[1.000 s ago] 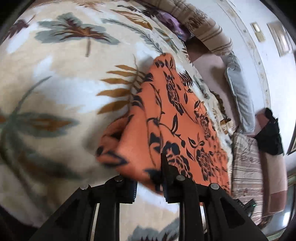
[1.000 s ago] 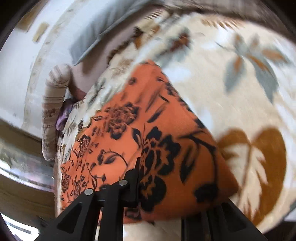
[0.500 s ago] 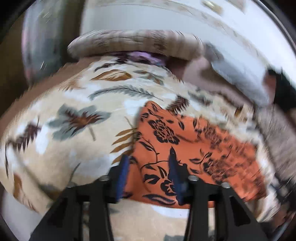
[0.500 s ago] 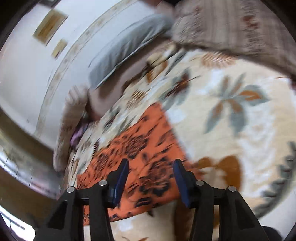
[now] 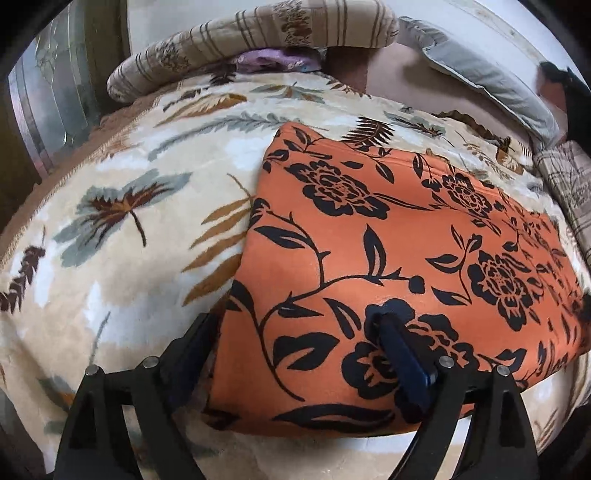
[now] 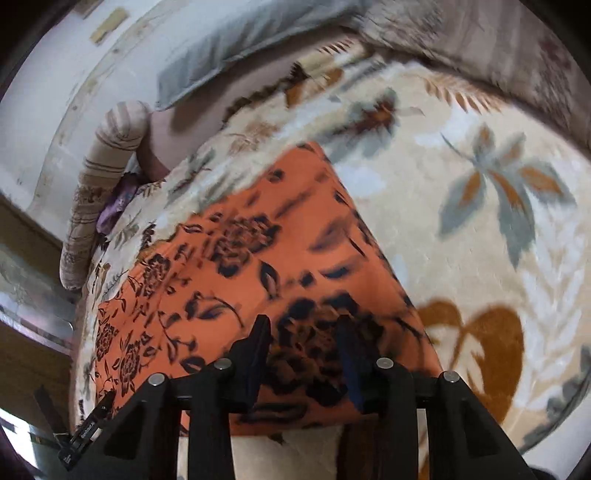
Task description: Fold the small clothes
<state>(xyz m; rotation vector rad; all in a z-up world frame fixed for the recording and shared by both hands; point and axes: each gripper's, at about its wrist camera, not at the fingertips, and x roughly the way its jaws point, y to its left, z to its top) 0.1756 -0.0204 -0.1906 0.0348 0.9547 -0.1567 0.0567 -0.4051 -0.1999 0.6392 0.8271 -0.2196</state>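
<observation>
An orange garment with black flowers [image 5: 388, 251] lies folded flat on a cream leaf-patterned blanket [image 5: 122, 206]. My left gripper [image 5: 295, 332] is open over the garment's near left corner; one finger rests on the cloth, the other on the blanket beside its edge. In the right wrist view the same garment [image 6: 258, 266] lies flat, and my right gripper [image 6: 303, 339] is open just above its near right end, holding nothing.
A striped bolster [image 5: 258, 33] and a grey pillow [image 5: 480, 70] lie at the far edge by the wall. A purple cloth [image 5: 273, 59] is tucked under the bolster. A plaid cushion [image 5: 569, 184] sits at the right. The bolster also shows in the right wrist view [image 6: 99, 192].
Both grippers let go of the garment, opened and pulled back. The garment has settled flat on the blanket, and both grippers have come down close over its near edge again.
</observation>
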